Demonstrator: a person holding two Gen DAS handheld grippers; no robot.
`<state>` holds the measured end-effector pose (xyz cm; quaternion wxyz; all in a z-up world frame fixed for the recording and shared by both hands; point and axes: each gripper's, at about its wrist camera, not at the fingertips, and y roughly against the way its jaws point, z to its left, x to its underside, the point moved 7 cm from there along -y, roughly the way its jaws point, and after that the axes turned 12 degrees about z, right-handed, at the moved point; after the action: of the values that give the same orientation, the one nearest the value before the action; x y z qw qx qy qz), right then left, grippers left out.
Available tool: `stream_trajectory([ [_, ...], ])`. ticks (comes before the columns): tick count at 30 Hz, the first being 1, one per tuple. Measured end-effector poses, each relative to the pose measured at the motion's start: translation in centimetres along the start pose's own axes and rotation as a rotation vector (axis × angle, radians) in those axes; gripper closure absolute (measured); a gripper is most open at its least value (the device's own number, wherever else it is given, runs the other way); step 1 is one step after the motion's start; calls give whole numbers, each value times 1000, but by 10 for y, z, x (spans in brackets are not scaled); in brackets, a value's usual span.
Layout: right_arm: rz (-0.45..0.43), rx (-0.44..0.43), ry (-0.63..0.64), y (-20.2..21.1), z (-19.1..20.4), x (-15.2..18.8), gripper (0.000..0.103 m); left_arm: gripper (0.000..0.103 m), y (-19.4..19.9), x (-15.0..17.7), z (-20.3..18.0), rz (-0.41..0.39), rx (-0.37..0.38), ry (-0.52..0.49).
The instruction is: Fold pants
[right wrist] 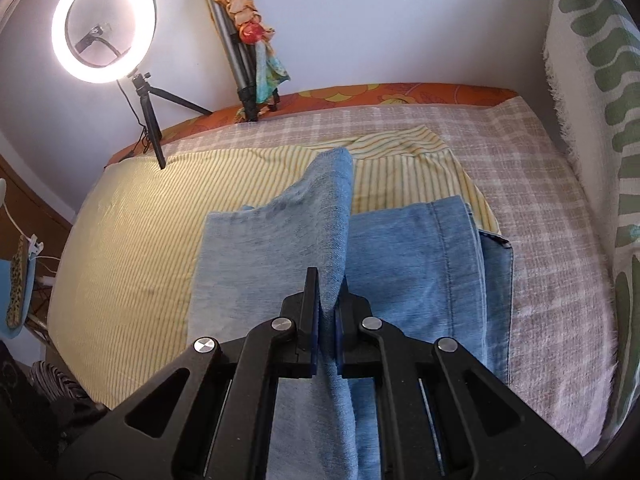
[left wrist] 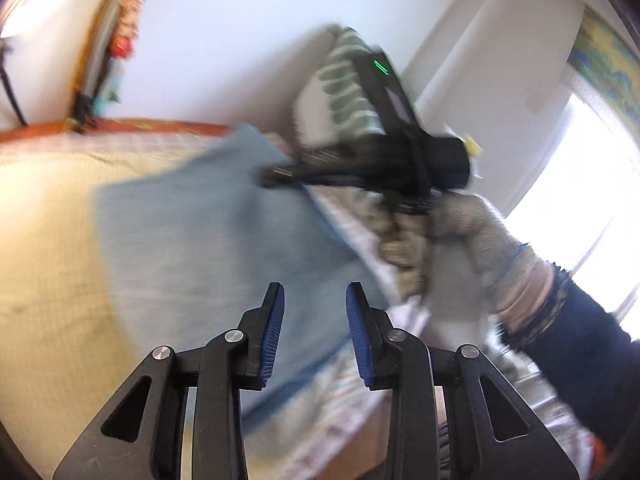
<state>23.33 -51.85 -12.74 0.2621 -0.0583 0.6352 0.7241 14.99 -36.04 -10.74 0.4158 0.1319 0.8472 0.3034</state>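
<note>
Light blue denim pants (right wrist: 416, 264) lie on the bed, partly folded, over a yellow striped sheet (right wrist: 132, 224). My right gripper (right wrist: 329, 312) is shut on a raised fold of the pants, which stands up between the pads. In the left wrist view the pants (left wrist: 208, 240) show blurred. My left gripper (left wrist: 315, 308) is open and empty above their near edge. The right gripper's black body (left wrist: 400, 160) shows there, held by a gloved hand (left wrist: 472, 240) at the pants' far right side.
A checked bedcover (right wrist: 540, 240) covers the bed's right side. A lit ring light (right wrist: 104, 24) on a tripod and a folded tripod (right wrist: 244, 60) stand against the back wall. A green-patterned cloth (right wrist: 592, 92) hangs at the right. A window (left wrist: 580, 200) is bright.
</note>
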Motion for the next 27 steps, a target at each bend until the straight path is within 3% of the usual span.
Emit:
stream_trajectory([
  [5, -4, 14, -45, 0, -33, 3, 97, 73, 5, -1, 64, 13, -104, 85],
  [8, -10, 32, -60, 3, -51, 3, 97, 73, 0, 0, 80, 21, -136, 107],
  [21, -23, 130, -88, -6, -104, -9, 101, 73, -41, 25, 17, 115, -119, -43],
  [25, -32, 78, -147, -5, -125, -9, 101, 73, -61, 34, 13, 161, -111, -54],
  [27, -31, 95, -139, -3, -129, -5, 101, 73, -68, 38, 11, 174, -111, -60],
])
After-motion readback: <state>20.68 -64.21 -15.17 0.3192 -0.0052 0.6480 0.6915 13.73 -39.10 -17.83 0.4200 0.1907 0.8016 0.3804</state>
